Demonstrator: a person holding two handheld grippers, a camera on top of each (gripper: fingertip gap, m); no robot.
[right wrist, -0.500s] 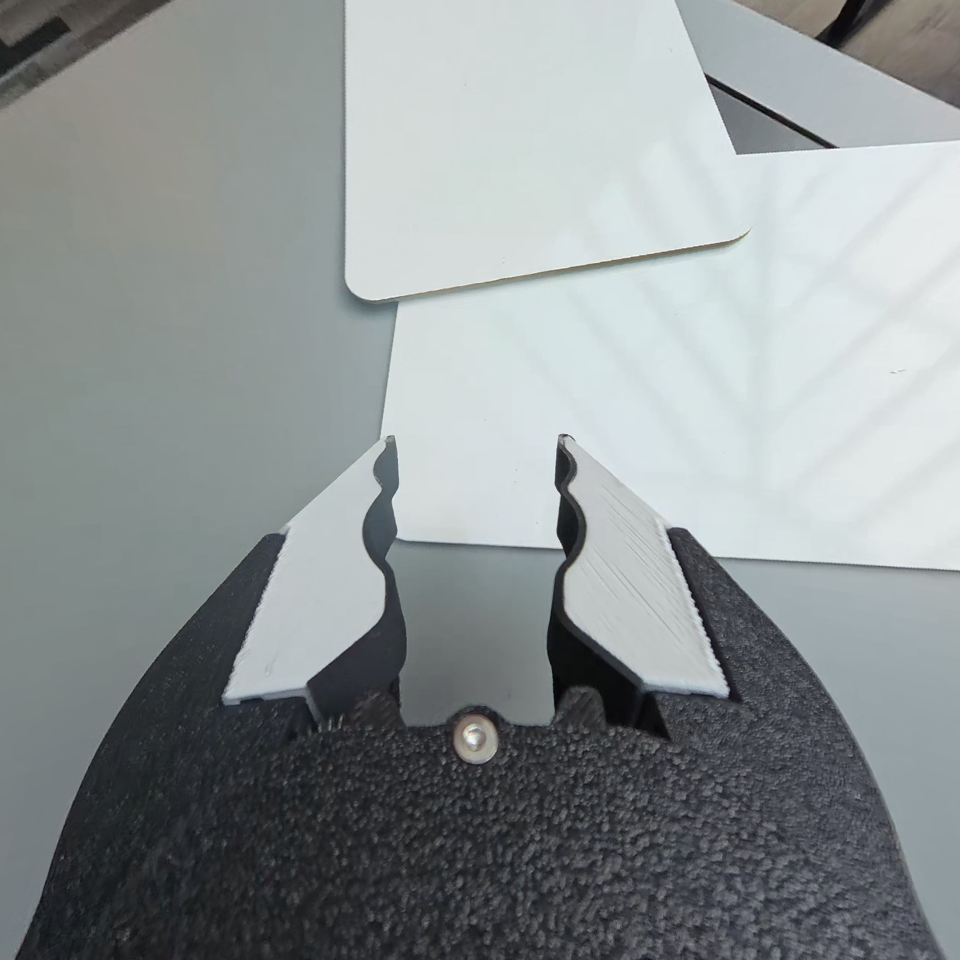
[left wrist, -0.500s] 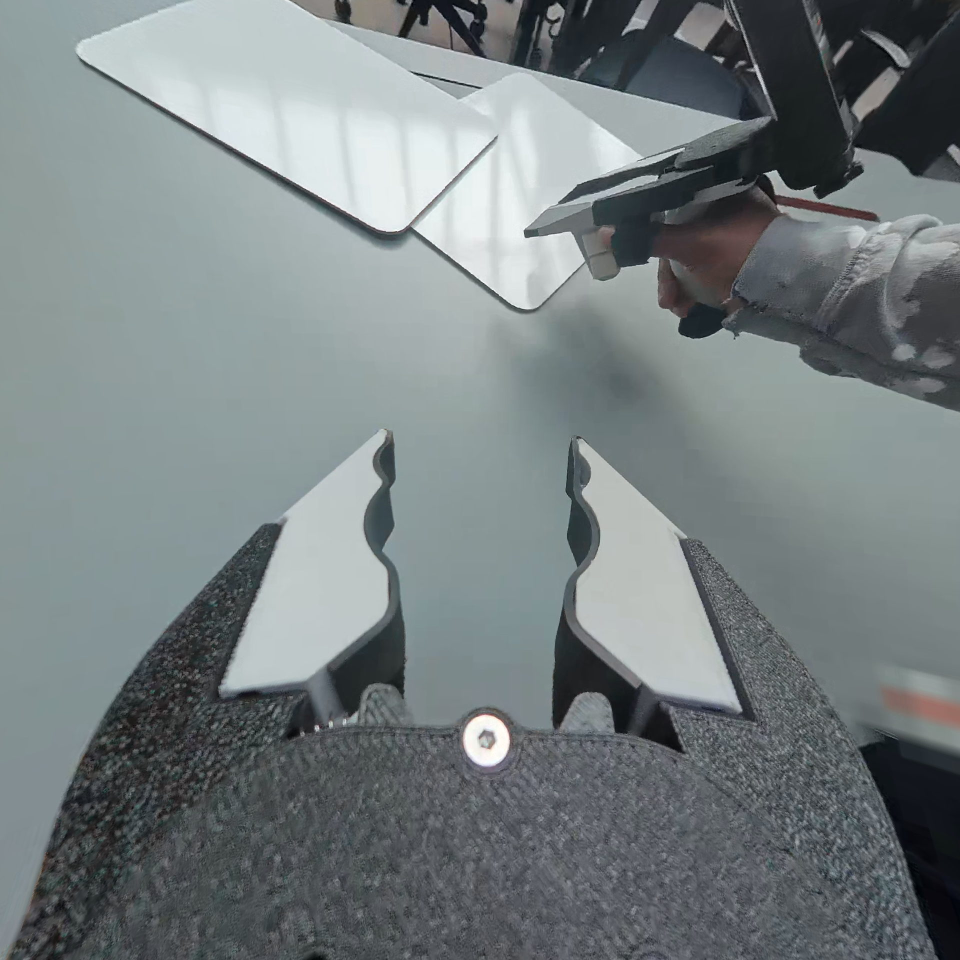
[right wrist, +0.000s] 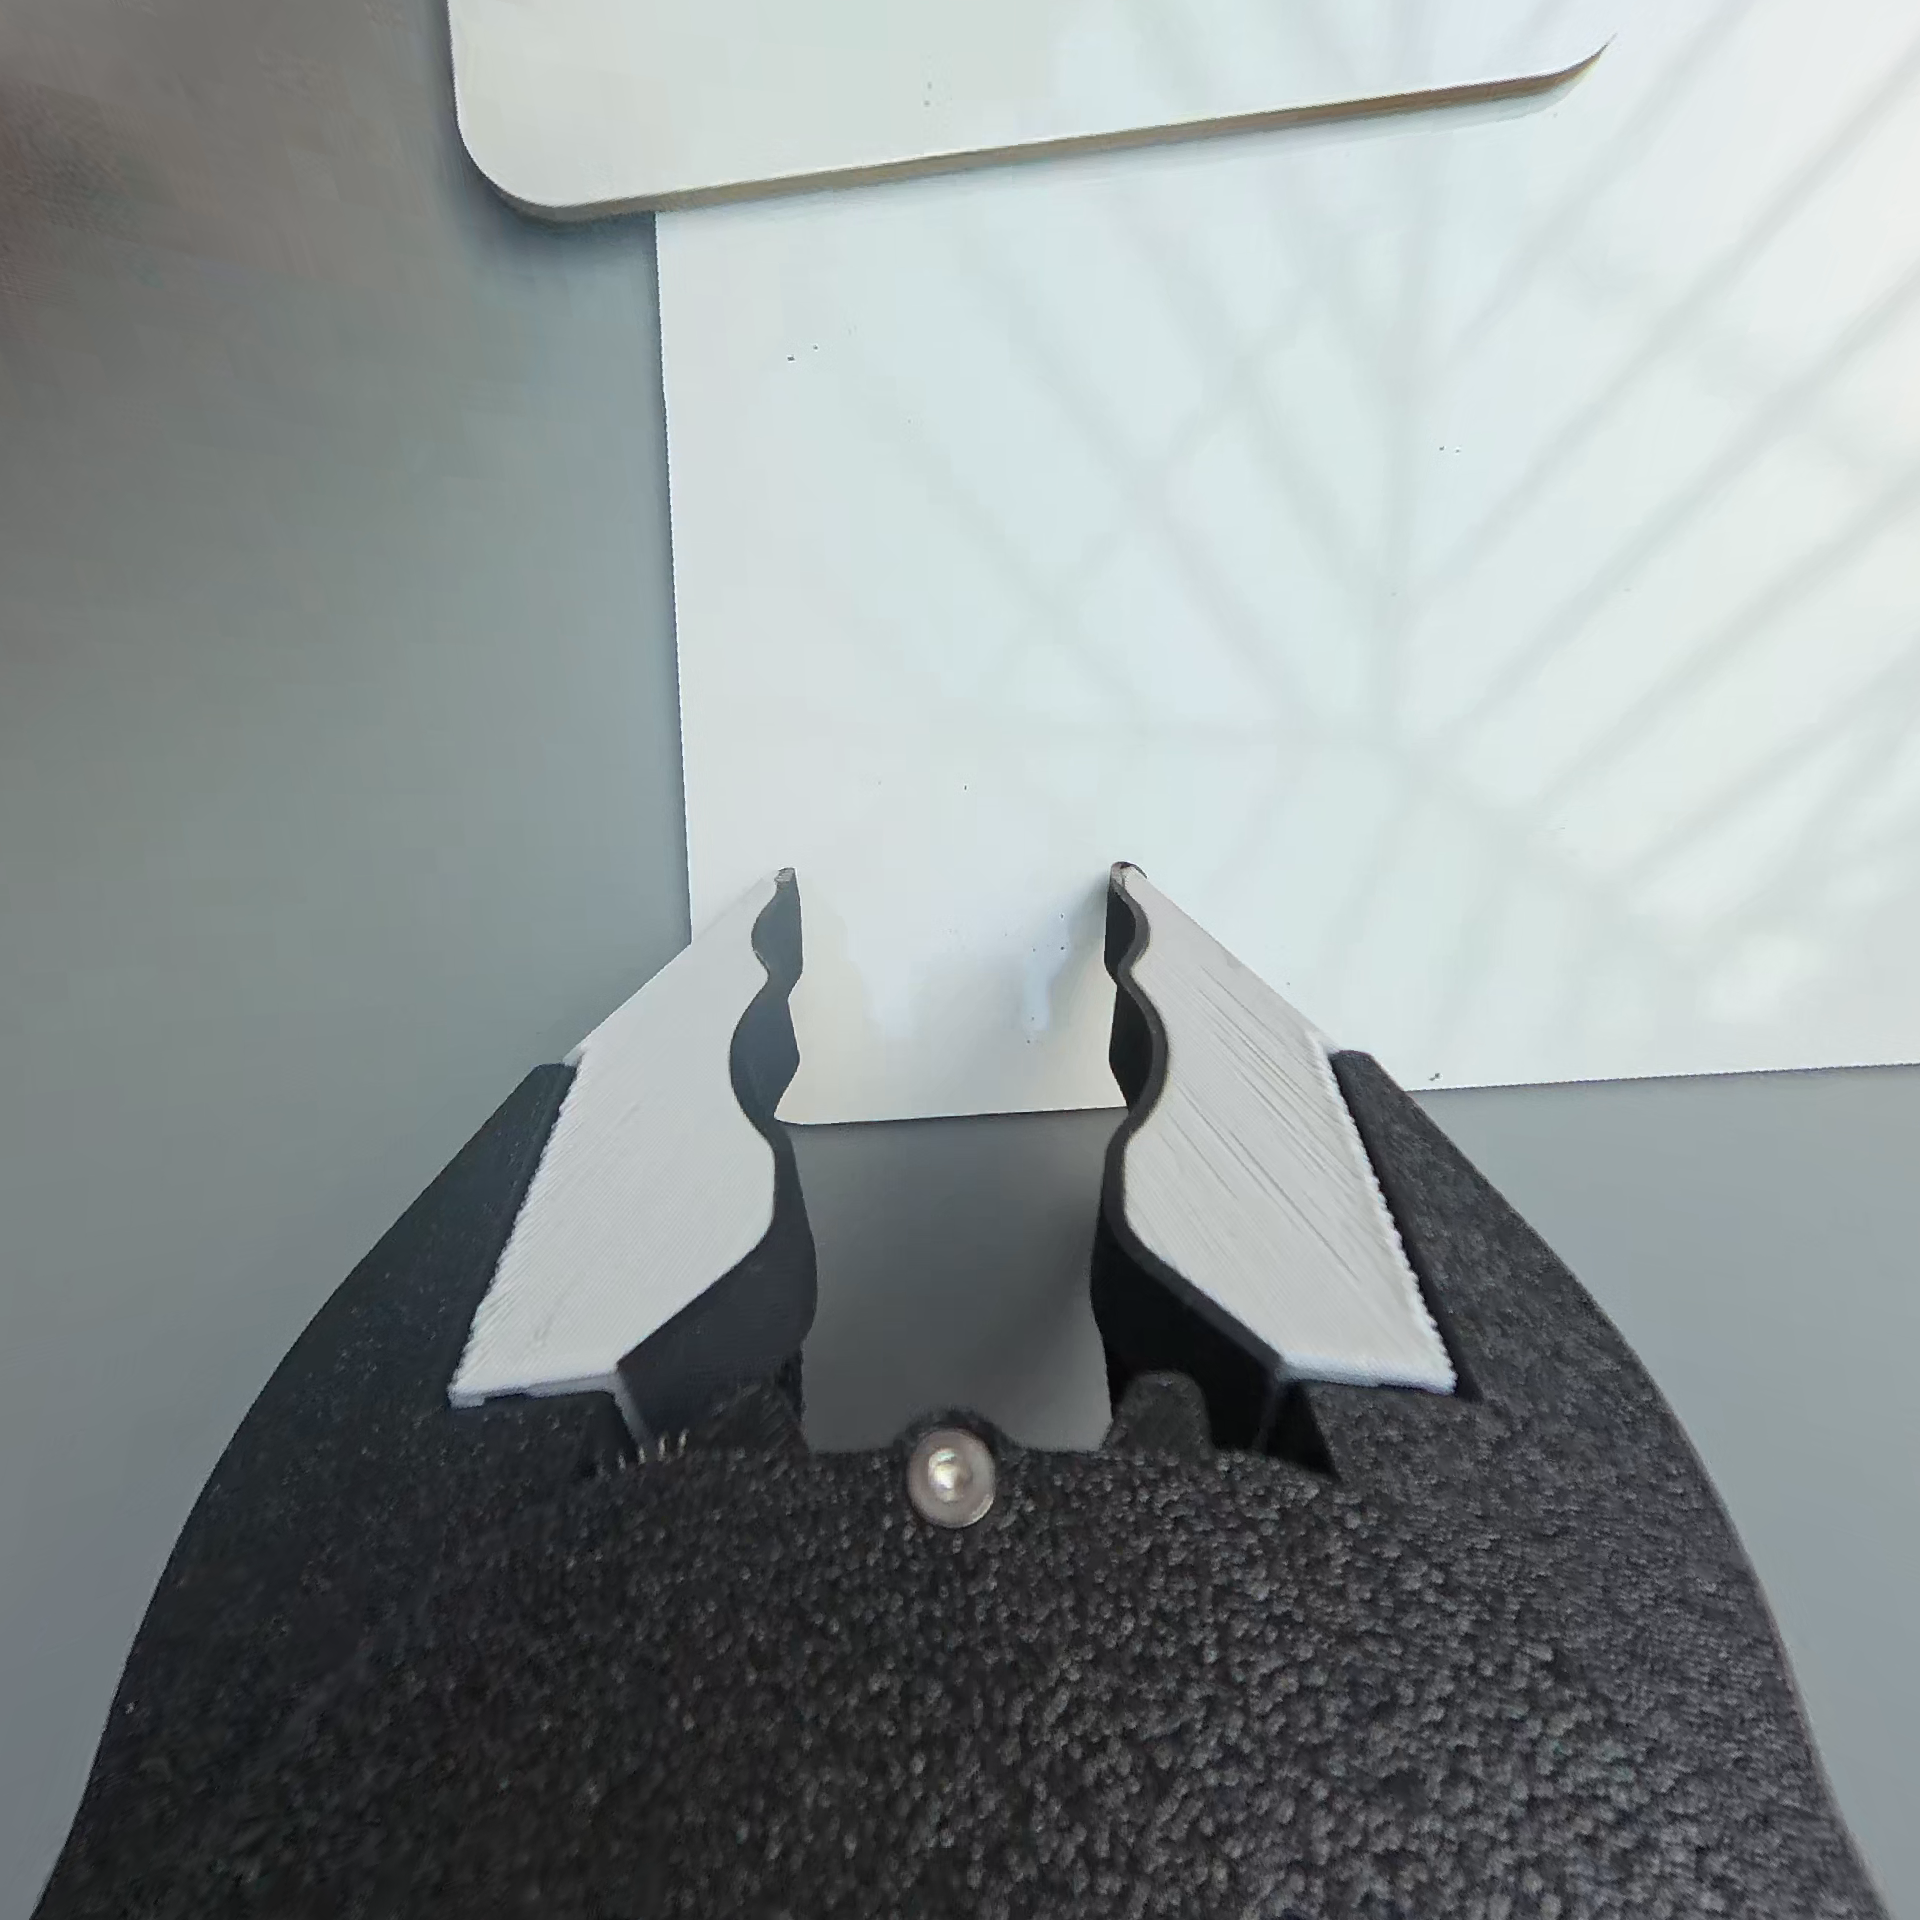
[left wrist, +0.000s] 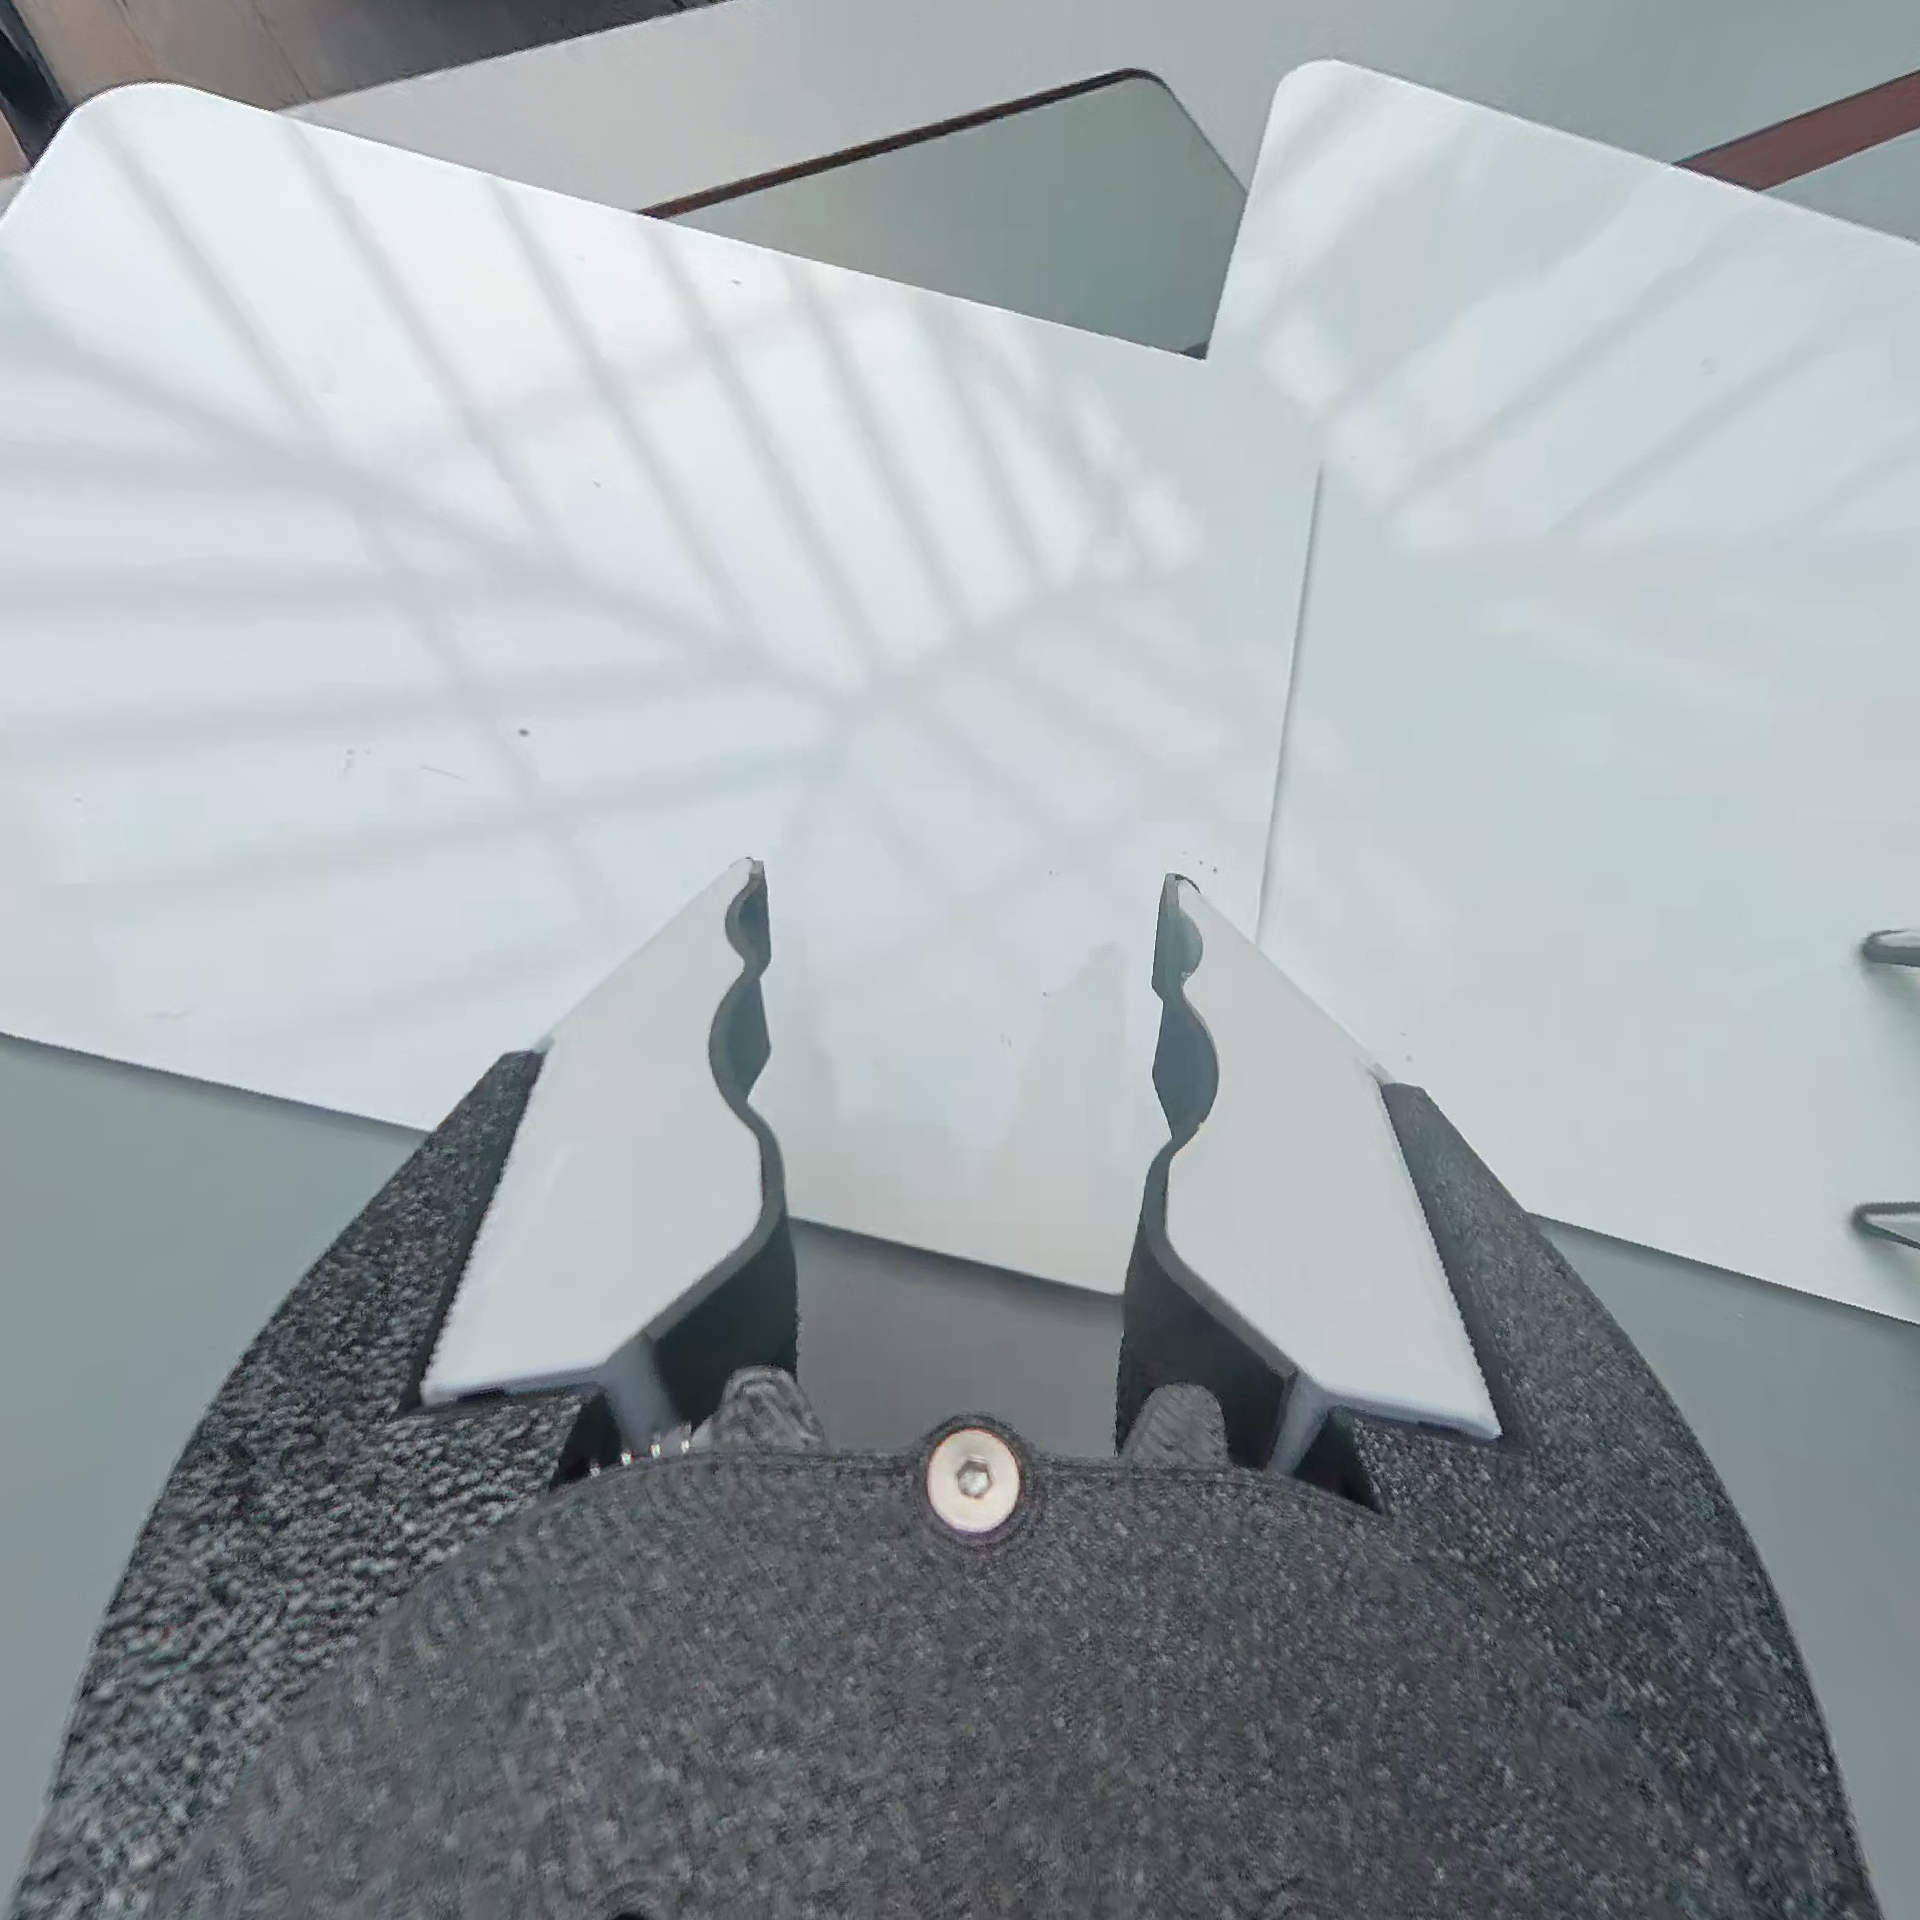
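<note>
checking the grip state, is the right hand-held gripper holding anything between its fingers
No, the right hand-held gripper is open, with only the white sheet and grey table visible through the gap.

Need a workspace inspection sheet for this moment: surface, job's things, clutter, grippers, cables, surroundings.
Surface: smooth grey tabletop, bare where visible.
Job's things: thick white board with rounded corners overlapping a thin white flat sheet; in the right wrist view the same board covers the sheet's far edge.
Clutter: two thin dark wire loops at the sheet's right edge, cut off by the frame; kind cannot be told.
Grippers: left gripper open, empty, over the board's near corner; right gripper open, empty, over the sheet's near-left corner.
Cables: nothing seen.
Surroundings: dark rounded cutout in a second grey surface behind the board.
</note>
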